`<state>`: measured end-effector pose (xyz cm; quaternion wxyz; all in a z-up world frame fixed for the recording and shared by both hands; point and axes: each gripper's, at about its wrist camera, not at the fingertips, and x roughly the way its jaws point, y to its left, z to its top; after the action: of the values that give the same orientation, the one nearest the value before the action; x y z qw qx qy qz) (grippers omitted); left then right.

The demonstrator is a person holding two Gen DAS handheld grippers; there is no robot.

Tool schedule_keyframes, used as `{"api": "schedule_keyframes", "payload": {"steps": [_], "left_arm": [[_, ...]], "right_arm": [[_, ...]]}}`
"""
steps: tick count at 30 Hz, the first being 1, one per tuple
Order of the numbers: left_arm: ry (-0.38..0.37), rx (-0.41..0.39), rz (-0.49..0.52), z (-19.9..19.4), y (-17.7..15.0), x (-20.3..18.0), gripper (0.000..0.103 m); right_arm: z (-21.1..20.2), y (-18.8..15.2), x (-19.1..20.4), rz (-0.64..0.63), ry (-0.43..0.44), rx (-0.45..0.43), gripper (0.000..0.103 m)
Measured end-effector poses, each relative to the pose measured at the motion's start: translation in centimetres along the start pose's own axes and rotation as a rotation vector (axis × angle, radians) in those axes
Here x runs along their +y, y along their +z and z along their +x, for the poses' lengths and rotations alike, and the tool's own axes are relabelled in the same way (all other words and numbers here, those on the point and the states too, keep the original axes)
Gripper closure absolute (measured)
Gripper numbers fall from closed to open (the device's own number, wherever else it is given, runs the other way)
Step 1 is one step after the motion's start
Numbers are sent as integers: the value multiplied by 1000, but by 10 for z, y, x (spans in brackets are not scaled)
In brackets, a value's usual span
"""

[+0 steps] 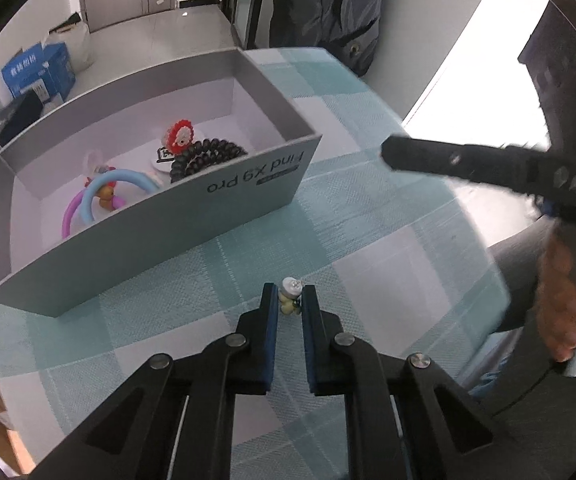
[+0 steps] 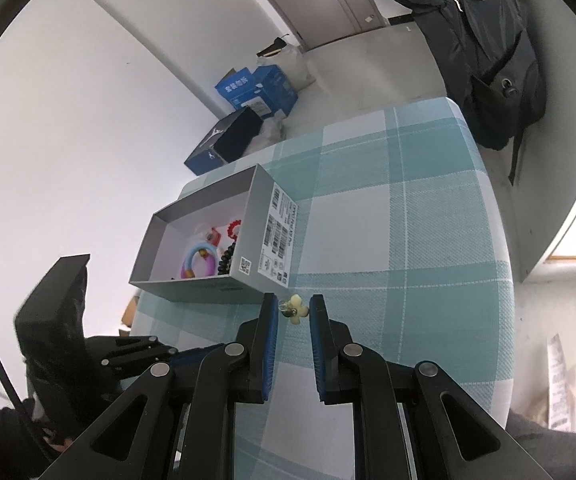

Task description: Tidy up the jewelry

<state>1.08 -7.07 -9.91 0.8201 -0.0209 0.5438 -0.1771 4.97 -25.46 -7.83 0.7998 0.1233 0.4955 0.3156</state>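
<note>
A small cream flower-shaped charm (image 1: 290,300) sits between the fingertips of my left gripper (image 1: 290,299), which is closed on it just above the checked cloth. In the right wrist view the same charm (image 2: 295,309) lies between the tips of my right gripper (image 2: 293,308), whose jaws stand apart with gaps on both sides. The grey phone box (image 1: 248,196) stands beyond the left gripper, open at the top. It holds a blue and pink ring (image 1: 104,192), a black spiral hair tie (image 1: 208,156) and a red beaded charm (image 1: 178,136).
The box also shows in the right wrist view (image 2: 276,236), just beyond the right gripper. The right gripper's arm (image 1: 467,160) crosses the left wrist view at right. A dark backpack (image 2: 483,52) hangs past the table's far edge. Blue boxes (image 2: 256,88) sit on the floor.
</note>
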Motion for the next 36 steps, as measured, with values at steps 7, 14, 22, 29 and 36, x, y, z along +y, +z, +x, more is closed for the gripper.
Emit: {"api": "schedule_keyframes", "payload": {"steps": [7,14,22,29,36], "left_arm": [[-59,-85,-32,-24,6,1,96],[-66,-157,-74,-45,10,9,96],[-40,-231,-157,-62,18,34,96],[-27,-269,-249,-74,23,65,96],[-27,-310,-301,-82,32,88,96]], "right_arm": [[-12,3,5,0,45,-50,88],[-15,5,17,-17,65,-76,88],[-20,14,54,-102,156,-135,88],[-8,28,87,-152,204,-131,88],[4,48,109,-201,213,-117,88]]}}
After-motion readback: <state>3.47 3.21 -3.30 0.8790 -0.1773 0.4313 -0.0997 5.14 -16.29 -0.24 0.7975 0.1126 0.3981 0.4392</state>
